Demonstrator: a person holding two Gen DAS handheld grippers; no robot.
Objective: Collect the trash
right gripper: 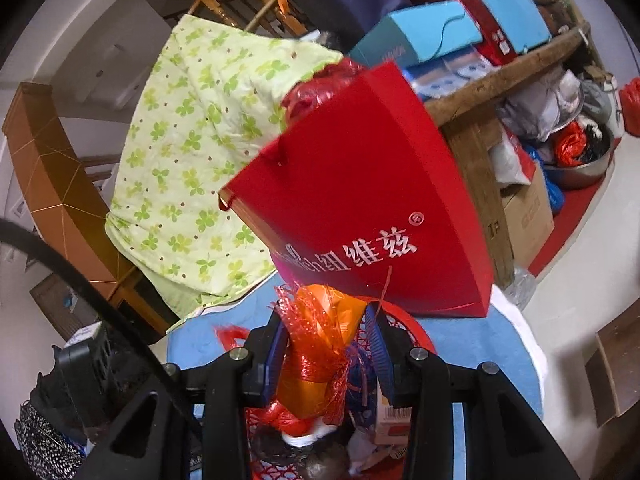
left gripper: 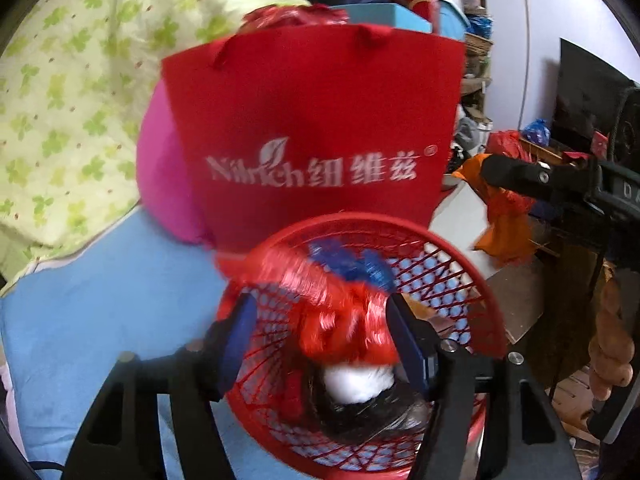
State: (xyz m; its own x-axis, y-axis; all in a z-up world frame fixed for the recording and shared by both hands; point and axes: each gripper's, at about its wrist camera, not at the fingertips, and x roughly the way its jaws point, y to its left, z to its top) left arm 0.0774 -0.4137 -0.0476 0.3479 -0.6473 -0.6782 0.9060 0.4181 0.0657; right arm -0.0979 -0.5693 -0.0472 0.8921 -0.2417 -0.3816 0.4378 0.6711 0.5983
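A red mesh basket [left gripper: 460, 264] sits on a blue sheet right below my left gripper [left gripper: 322, 332]. That gripper is open, and a blurred red plastic bag [left gripper: 340, 312] hangs loosely between its jaws over the basket. Mesh shows between the bag and the left pad. Inside the basket lie a black bag [left gripper: 368, 416], something white and a blue bag [left gripper: 352, 264]. My right gripper [right gripper: 326, 336] is shut on an orange wrapper [right gripper: 320, 360] tangled in red netting, just above the basket's rim [right gripper: 416, 328]. The same bundle [left gripper: 504, 216] shows at the right of the left wrist view.
A red paper bag with white lettering [left gripper: 312, 120] stands directly behind the basket, with a pink cushion [left gripper: 160, 168] and a green clover quilt [left gripper: 72, 80] to its left. Boxes, bags and a wooden bench [right gripper: 500, 76] crowd the far right.
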